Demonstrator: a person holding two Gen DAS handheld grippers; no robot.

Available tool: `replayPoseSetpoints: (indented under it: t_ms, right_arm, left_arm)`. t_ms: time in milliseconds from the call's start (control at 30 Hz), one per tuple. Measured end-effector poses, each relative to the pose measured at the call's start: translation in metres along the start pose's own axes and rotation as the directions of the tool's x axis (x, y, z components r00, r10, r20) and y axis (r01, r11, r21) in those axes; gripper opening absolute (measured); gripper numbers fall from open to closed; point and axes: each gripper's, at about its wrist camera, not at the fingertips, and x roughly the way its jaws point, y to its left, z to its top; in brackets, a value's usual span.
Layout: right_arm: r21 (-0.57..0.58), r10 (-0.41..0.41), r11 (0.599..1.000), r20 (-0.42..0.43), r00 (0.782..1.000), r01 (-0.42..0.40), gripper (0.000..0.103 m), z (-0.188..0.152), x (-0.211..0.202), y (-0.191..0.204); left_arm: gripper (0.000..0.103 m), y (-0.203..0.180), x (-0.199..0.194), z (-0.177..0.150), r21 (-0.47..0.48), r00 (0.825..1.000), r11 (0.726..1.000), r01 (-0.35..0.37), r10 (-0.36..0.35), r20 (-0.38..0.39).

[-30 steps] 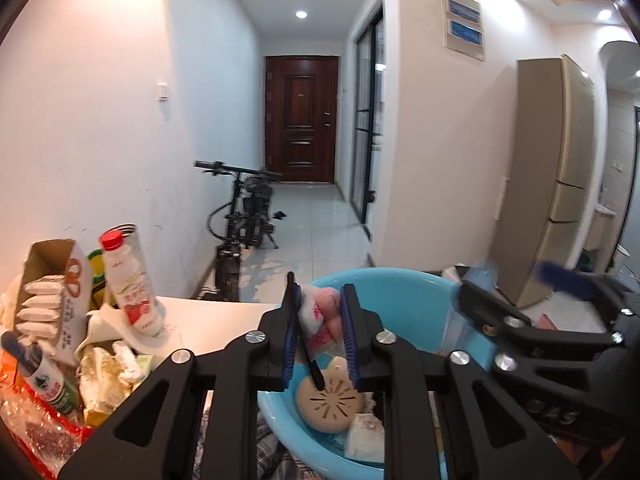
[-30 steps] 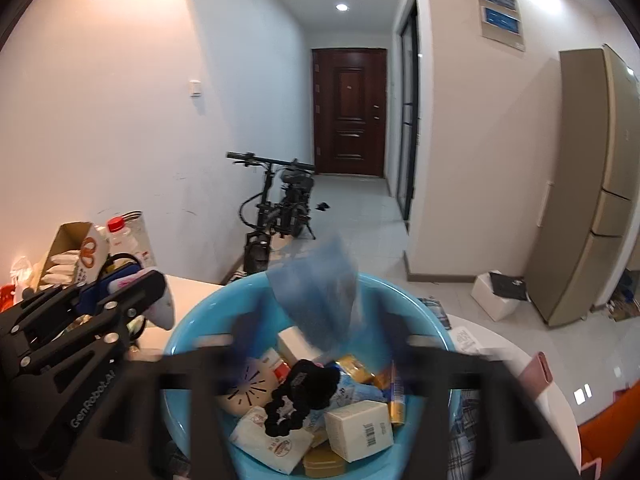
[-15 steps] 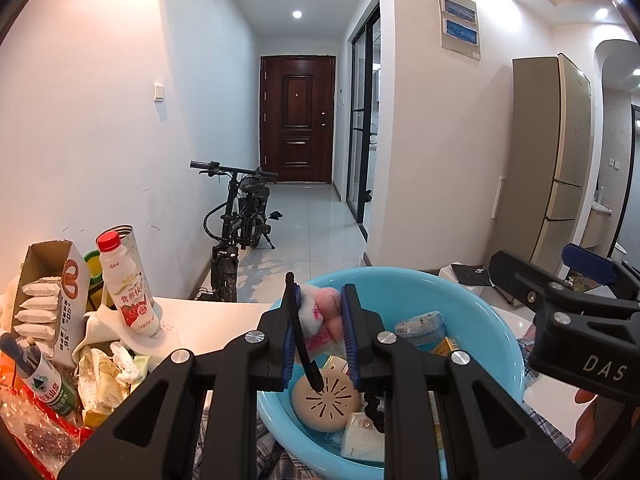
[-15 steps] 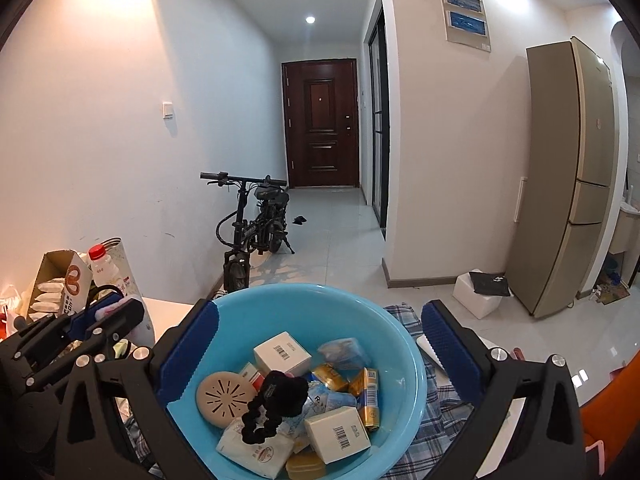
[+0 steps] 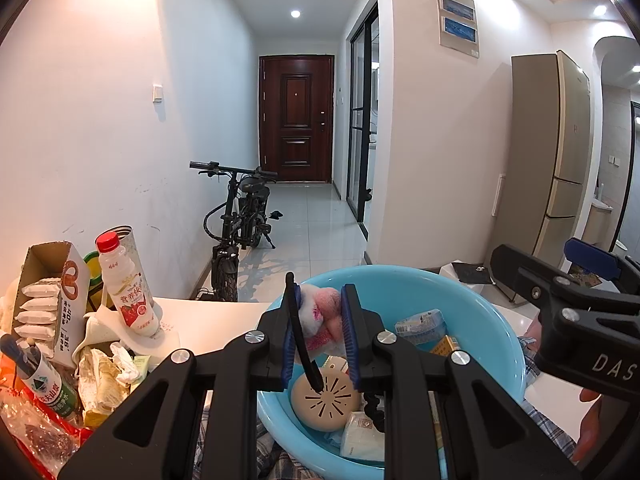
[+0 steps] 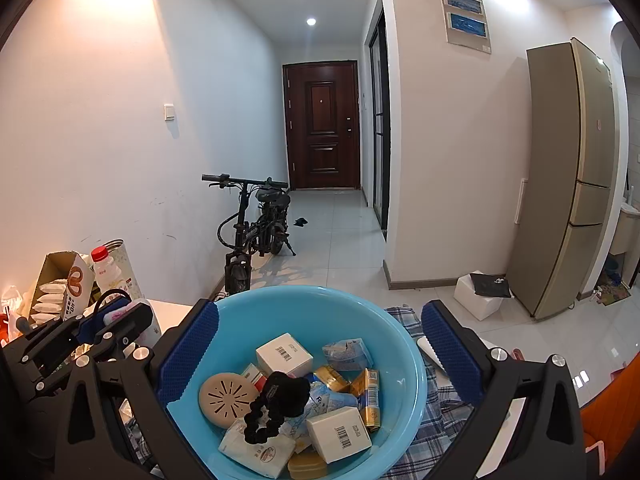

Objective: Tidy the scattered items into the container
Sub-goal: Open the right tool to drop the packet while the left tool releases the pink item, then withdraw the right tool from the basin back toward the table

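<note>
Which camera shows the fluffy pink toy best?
The left wrist view. The pink toy sits squeezed in the left gripper, close up, above the blue basin. The right wrist view shows only a sliver of pink behind that gripper.

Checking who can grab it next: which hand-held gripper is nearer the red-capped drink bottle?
Left. The left hand-held gripper sits just right of the drink bottle; the right hand-held gripper is farther right, straddling the blue basin.
</note>
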Motion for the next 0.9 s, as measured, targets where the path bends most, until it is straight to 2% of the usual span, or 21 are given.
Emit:
replayPoseSetpoints:
  t_ms: [67,100,133,367,900]
  right_arm:
    - [0.001,-0.001,1.000,0.001,1.000,0.001,0.103,0.000,0.000,0.000]
    - [0.001,-0.001,1.000,0.001,1.000,0.001,0.103,0.000,0.000,0.000]
    - [0.002,-0.001,1.000,0.001,1.000,0.001,0.103,0.000,0.001,0.000]
    - [0.002,0.000,1.000,0.002,1.000,0.000,0.103,0.000,-0.001,-0.001]
    - [-0.029,0.002,1.000,-0.015,1.000,-0.003,0.103,0.001,-0.003,0.003]
  left_arm:
    - [0.042,-0.001,0.001,0.000,0.004,1.000,1.000,0.009,-0.009,-0.014]
    - [0.086,-0.001,0.002,0.001,0.006,0.999,1.000,0.023,-0.023,-0.028]
    - [0.102,-0.002,0.002,0.001,0.005,0.999,0.999,0.035,-0.034,-0.031]
    - [0.102,-0.012,-0.003,-0.002,0.076,0.998,0.996,-0.054,0.053,0.024]
    - [0.103,-0.005,-0.003,0.000,0.054,0.999,0.997,-0.049,0.049,0.000]
